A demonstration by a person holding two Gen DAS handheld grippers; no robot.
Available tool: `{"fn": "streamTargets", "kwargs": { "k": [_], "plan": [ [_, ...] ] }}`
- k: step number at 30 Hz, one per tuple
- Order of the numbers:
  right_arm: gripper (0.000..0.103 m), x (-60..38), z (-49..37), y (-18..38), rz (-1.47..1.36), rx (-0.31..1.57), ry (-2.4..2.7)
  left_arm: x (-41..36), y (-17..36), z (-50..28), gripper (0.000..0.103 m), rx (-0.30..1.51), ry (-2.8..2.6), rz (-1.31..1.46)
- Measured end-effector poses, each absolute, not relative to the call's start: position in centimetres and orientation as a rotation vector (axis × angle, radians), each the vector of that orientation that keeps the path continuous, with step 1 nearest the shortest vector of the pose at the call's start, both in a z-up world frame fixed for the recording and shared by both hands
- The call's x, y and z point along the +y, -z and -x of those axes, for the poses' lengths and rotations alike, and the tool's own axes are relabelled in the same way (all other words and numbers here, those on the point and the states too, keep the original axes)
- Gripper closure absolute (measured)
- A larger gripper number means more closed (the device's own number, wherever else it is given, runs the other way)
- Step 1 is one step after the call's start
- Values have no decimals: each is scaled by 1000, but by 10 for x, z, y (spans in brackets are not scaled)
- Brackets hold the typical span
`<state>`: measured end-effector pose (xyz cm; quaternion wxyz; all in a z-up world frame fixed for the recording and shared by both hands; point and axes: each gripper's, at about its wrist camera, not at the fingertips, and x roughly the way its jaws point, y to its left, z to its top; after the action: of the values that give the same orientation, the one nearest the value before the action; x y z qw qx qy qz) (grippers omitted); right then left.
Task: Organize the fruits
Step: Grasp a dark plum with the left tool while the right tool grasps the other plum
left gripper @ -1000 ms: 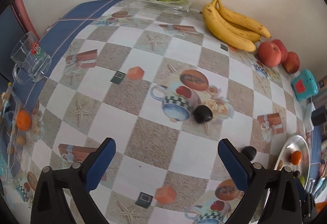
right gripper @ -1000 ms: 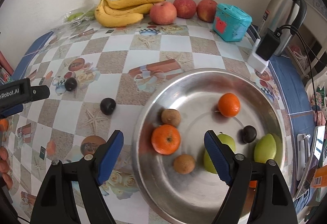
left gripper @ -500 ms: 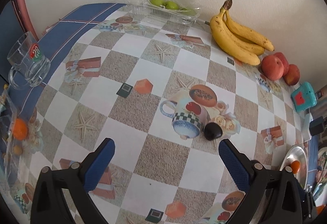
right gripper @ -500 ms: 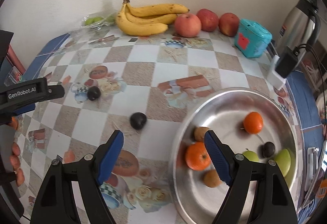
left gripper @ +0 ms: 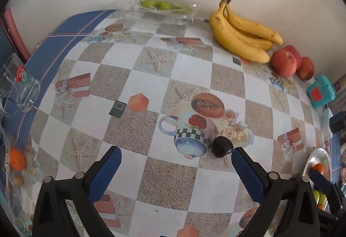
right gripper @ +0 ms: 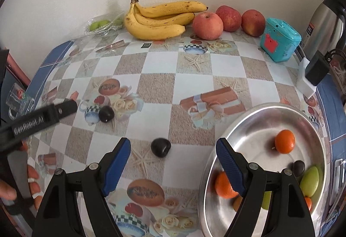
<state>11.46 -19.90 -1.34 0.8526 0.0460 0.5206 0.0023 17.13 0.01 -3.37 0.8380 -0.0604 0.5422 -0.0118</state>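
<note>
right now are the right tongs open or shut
Open: the right tongs stand wide apart, empty, with the dark plum lying untouched on the table between them.

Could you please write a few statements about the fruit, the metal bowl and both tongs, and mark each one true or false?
1. Two dark plums lie loose on the tablecloth: one ahead of the right tongs, another farther left. True.
2. The right tongs grip a plum. False: they are open and empty.
3. The metal bowl holds only oranges. False: green fruit and a dark plum are there too.
4. The bananas lie by the wall. True.
5. The left tongs are open. True.
</note>
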Motion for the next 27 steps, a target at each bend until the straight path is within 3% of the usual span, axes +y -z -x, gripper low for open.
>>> {"fn": "streamTargets", "kwargs": {
  "k": [27],
  "plan": [
    [24, -185, -134, 53, -104, 1196, -26, -30, 56, -185, 5, 1144, 138, 176]
  ]
}}
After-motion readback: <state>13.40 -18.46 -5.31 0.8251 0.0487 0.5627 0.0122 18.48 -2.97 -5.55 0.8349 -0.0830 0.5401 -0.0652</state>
